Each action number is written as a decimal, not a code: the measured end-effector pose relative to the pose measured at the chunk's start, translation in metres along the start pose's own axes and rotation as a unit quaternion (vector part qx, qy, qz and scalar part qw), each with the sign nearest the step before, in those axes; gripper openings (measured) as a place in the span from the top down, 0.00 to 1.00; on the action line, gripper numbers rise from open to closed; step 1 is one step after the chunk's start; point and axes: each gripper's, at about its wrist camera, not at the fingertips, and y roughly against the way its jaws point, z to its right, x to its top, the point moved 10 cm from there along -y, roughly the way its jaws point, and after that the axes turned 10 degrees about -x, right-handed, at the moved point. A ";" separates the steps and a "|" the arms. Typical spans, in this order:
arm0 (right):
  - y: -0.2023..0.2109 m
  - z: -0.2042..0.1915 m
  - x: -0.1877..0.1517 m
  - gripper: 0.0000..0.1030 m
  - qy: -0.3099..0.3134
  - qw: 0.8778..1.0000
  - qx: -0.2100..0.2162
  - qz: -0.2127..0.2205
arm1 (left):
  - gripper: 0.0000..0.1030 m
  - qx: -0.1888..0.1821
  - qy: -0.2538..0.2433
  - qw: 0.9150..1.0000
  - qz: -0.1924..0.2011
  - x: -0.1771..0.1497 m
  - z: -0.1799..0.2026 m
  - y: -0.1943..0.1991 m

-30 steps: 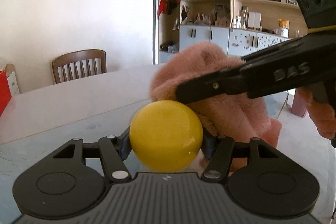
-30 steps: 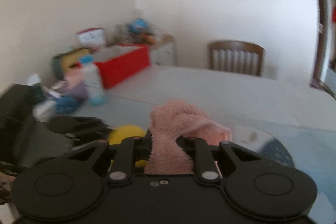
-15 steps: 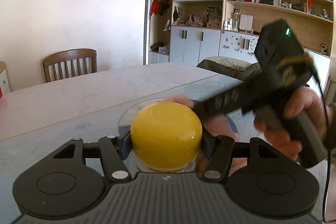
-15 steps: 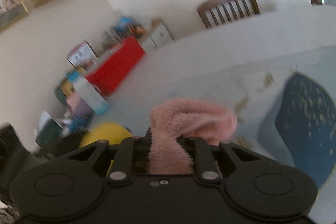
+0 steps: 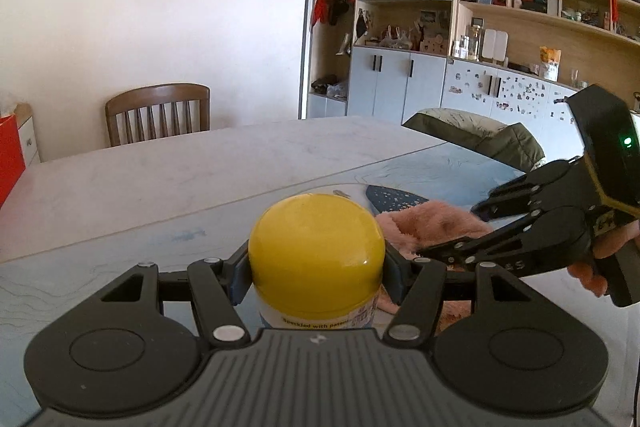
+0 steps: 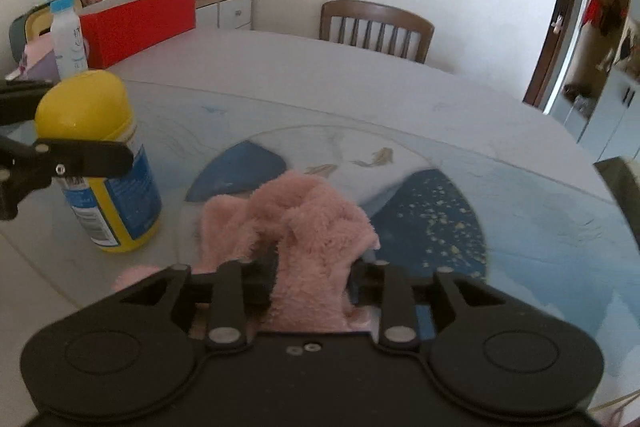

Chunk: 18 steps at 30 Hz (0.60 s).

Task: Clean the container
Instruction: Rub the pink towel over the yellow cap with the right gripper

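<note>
A container with a yellow domed lid point(image 5: 316, 247) and a blue and yellow label stands upright on the table, and my left gripper point(image 5: 316, 269) is shut on it just below the lid. In the right wrist view the container point(image 6: 102, 163) is at the left, with a left finger point(image 6: 80, 157) across it. A fluffy pink cloth point(image 6: 308, 215) is pinched in my right gripper point(image 6: 314, 273), which is shut on it. The cloth point(image 5: 432, 223) rests low on the table, right of the container and apart from it. A person's hand holds the right gripper point(image 5: 452, 239).
A blue patterned glass mat point(image 6: 440, 211) covers the table under the cloth. A red box point(image 6: 136, 23) and a white bottle with a blue cap point(image 6: 70, 39) stand at the far left. A wooden chair point(image 6: 376, 27) sits behind the table. The near table edge point(image 6: 36, 267) runs close beneath the container.
The right gripper with the cloth has left the container's lid and dropped down to the right onto the table. The container has gone from tilted to upright.
</note>
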 end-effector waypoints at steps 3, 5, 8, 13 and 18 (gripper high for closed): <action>0.011 0.003 0.008 0.43 -0.016 1.000 0.000 0.024 | 0.39 0.000 -0.001 1.000 0.000 -0.001 0.000 0.000; 0.014 0.001 0.011 0.42 -0.033 0.999 0.022 0.023 | 0.39 0.001 0.000 1.000 0.000 -0.001 -0.001 0.000; 0.013 -0.007 0.016 0.42 -0.046 0.998 0.043 0.015 | 0.39 0.001 0.001 1.000 0.000 -0.002 0.000 0.000; 0.001 -0.026 0.019 0.41 -0.024 0.999 0.048 -0.001 | 0.39 0.000 0.007 1.000 0.001 -0.001 -0.002 0.001; -0.010 -0.051 0.010 0.38 0.042 0.999 0.029 -0.015 | 0.39 -0.001 0.014 1.000 0.002 -0.001 -0.002 0.002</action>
